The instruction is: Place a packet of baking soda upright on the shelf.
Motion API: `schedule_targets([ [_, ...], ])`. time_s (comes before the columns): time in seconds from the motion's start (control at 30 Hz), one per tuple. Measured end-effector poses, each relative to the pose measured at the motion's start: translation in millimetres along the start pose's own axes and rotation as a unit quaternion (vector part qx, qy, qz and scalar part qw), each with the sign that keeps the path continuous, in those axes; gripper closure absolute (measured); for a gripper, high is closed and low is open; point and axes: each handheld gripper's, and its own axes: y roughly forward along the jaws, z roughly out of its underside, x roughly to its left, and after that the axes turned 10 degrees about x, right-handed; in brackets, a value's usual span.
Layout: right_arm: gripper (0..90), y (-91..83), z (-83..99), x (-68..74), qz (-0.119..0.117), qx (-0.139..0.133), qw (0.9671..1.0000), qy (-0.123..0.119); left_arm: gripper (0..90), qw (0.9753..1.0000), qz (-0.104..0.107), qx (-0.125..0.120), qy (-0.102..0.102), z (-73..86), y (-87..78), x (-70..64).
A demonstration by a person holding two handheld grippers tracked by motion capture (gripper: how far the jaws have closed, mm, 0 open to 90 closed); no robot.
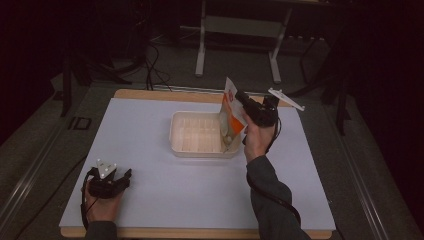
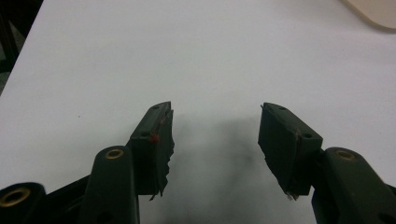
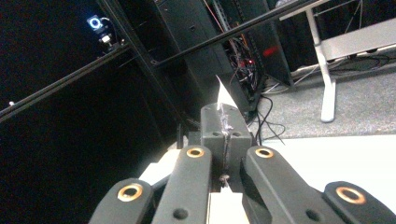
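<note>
An orange and white pouch (image 1: 231, 114) hangs upright over the right end of a shallow cream tray (image 1: 180, 145), its lower end inside the tray. My right gripper (image 1: 241, 98) is shut on the pouch's upper edge. In the right gripper view the jaws are pressed together (image 3: 225, 120), and a white corner of the pouch (image 3: 222, 96) pokes out above them. My left gripper (image 1: 127, 174) rests on the white table top (image 1: 150, 200) at the front left, held by a hand. Its jaws stand open (image 2: 215, 135) over bare table.
The tray's corner (image 2: 373, 11) shows at the top right of the left gripper view. Behind the table stands a white metal frame (image 1: 200, 50) with cables (image 1: 152, 65) on the grey floor. Dark racks and wiring (image 3: 243, 56) lie beyond the right gripper.
</note>
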Motion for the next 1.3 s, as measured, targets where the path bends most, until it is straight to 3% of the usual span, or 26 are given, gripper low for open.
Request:
schedule_targets([
  [0.23,90.0,1.7,5.4,-2.5,0.003,-0.006,1.0,0.001,44.6,1.0,0.0,0.001,0.0,0.0,0.1,0.0],
  [0.97,90.0,18.6,35.6,-3.7,0.027,0.023,0.9991,-0.021,44.6,1.0,0.001,0.002,0.002,-0.1,0.1,-0.2],
  [1.1,90.0,20.3,38.2,-3.6,0.025,0.023,0.9992,-0.022,44.6,1.0,0.001,0.002,0.001,0.0,0.0,-0.2],
  [1.3,90.0,22.2,37.5,-3.3,0.04,0.03,0.9984,-0.027,44.6,1.0,0.001,0.002,0.002,-0.1,0.1,-0.2],
])
